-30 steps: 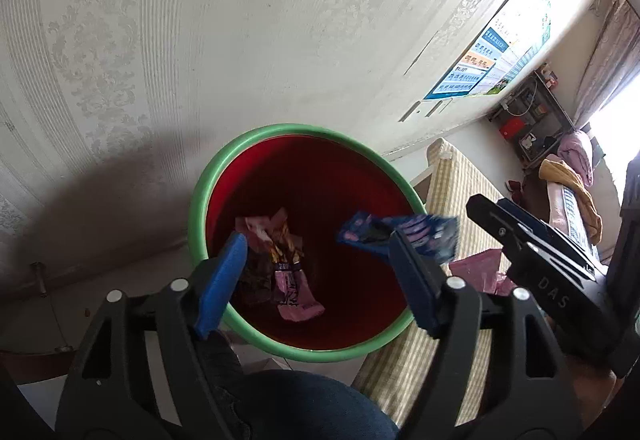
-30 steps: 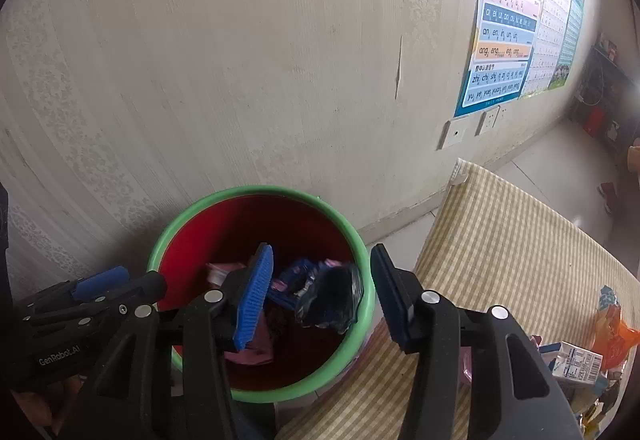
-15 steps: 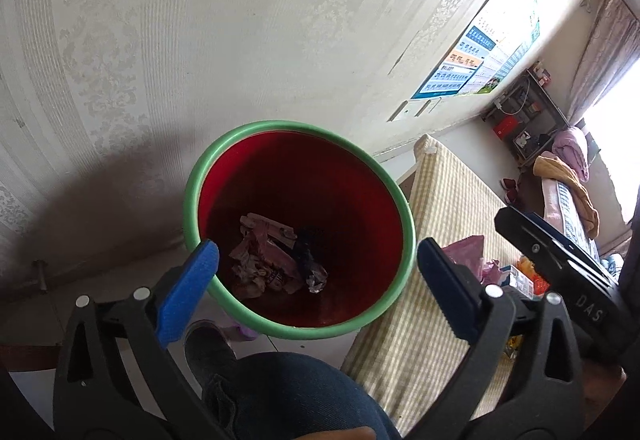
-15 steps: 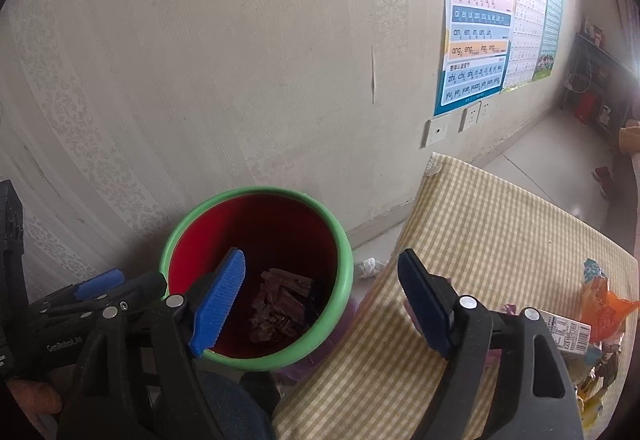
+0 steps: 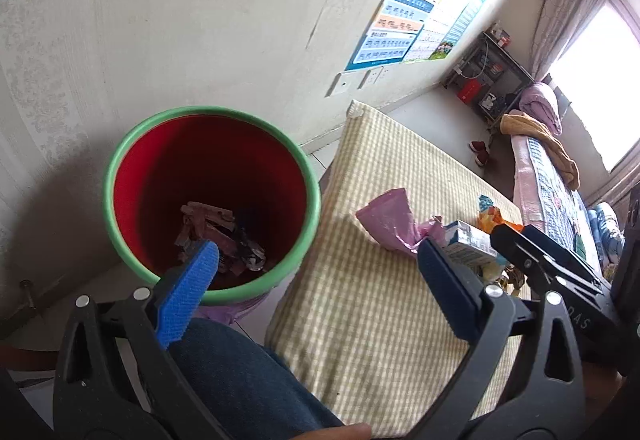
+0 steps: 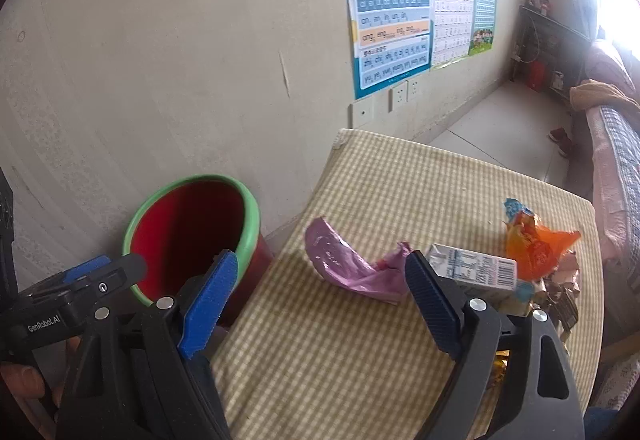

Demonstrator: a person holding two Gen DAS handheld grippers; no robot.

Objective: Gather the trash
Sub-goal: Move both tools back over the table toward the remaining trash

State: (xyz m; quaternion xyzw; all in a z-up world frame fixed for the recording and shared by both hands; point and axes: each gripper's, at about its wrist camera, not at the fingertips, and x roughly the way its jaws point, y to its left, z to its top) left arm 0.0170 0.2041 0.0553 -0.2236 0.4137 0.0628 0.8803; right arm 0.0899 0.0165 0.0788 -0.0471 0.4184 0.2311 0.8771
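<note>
A red bin with a green rim (image 5: 120, 168) stands on the floor left of the checked table (image 5: 360, 300); crumpled wrappers (image 5: 216, 236) lie at its bottom. It also shows in the right wrist view (image 6: 248, 212). On the table lie a pink wrapper (image 6: 344, 264), a small drink carton (image 6: 472, 268) and an orange wrapper (image 6: 532, 244). My left gripper (image 5: 316, 292) is open and empty above the bin's edge and table. My right gripper (image 6: 320, 300) is open and empty above the table, near the pink wrapper.
A wall with posters (image 6: 392, 12) and sockets (image 6: 404, 92) runs behind the bin and table. A bed with blankets (image 5: 548, 160) stands at the far right. My knee in jeans (image 5: 240, 380) is below the left gripper. More wrappers (image 6: 560, 292) lie at the table's right edge.
Both grippers dropped their wrappers into the bin, opened wide, and have swung right from over the bin toward the table.
</note>
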